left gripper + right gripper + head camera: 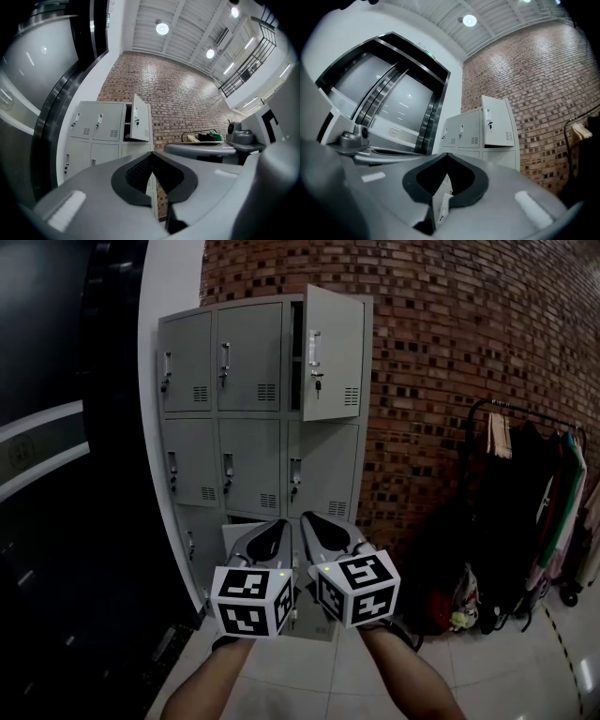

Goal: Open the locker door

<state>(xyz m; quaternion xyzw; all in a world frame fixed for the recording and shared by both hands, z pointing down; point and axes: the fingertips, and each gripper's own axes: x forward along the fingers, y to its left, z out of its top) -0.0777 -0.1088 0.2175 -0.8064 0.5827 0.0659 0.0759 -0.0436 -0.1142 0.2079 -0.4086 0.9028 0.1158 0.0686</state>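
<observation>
A grey metal locker bank (253, 427) is standing in the upper middle of the head view, against a red brick wall (450, 352). Its top-right locker door (333, 352) is hanging open with its long axis upright. The handle edge, on the left, is swung out into the room, and a dark gap is showing beside it. Low in the centre, the left gripper (278, 524) and right gripper (309, 518) are pointing up the frame toward the lockers, well apart from them. Each has its jaws pressed together on nothing.
</observation>
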